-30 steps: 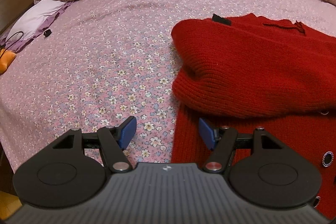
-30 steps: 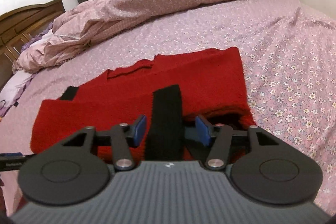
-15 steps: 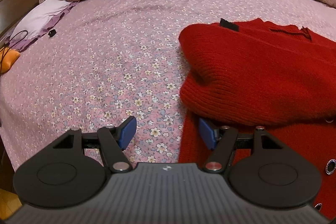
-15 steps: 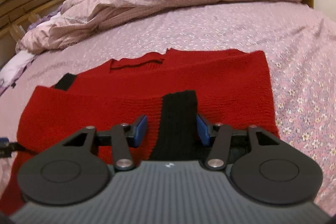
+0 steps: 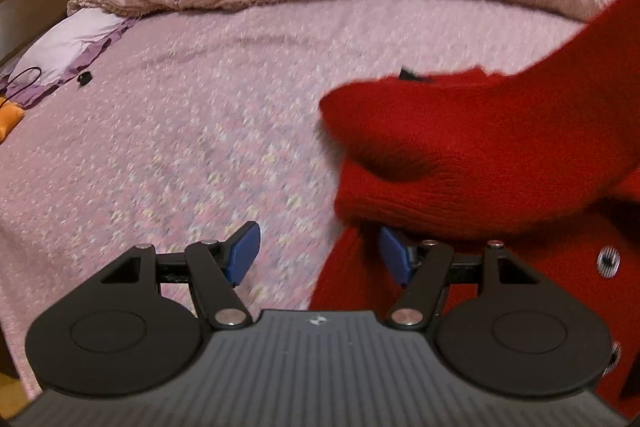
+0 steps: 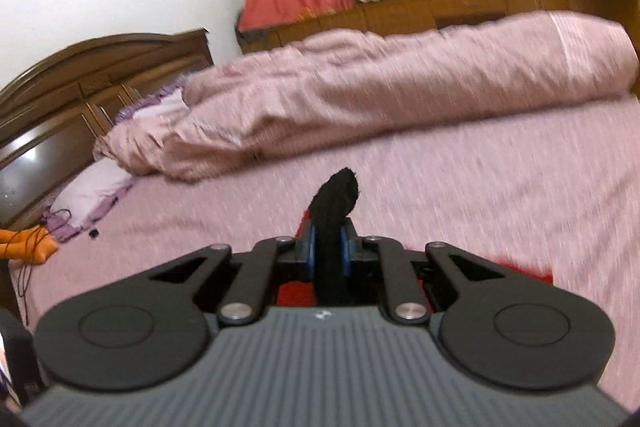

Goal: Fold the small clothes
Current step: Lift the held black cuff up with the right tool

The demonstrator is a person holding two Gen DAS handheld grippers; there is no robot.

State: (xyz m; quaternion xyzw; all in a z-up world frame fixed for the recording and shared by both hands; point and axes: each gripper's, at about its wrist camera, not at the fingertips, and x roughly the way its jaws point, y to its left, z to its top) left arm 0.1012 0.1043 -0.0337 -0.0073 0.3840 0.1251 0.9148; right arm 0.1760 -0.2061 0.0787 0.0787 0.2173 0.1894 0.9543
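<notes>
A red knitted cardigan with silver buttons lies on the pink flowered bed sheet, filling the right half of the left wrist view. One part of it rises toward the upper right. My left gripper is open at the cardigan's left edge, its right pad over the red knit and its left pad over the sheet. My right gripper is shut on the cardigan's black cuff, which sticks up between the blue pads. Red knit shows just below that gripper.
A rumpled pink quilt lies across the far side of the bed. A wooden headboard and a lilac pillow are at the left, with an orange item and a dark cord beside them. A curtained window is behind.
My right gripper closed on the black cuff and rose, so its view now tips up to the wall and window. Part of the cardigan lifted at the right of the left wrist view.
</notes>
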